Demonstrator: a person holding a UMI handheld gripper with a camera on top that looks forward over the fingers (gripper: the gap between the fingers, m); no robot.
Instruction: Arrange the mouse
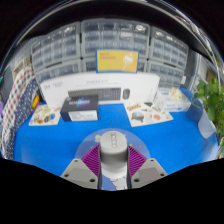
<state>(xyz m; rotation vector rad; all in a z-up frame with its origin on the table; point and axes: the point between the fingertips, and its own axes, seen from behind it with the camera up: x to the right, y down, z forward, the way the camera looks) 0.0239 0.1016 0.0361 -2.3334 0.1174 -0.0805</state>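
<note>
Both fingers of the gripper press on a grey mouse. Beyond the mouse, on the blue table, stands a keyboard box.

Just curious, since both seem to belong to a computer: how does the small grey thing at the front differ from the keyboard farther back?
The grey mouse sits between the fingers of the hand-held gripper; the keyboard lies far beyond them, untouched. The mouse is small and rounded; the keyboard is long and flat. The mouse is grey; the keyboard looks white. Both are over the same blue table.
</note>
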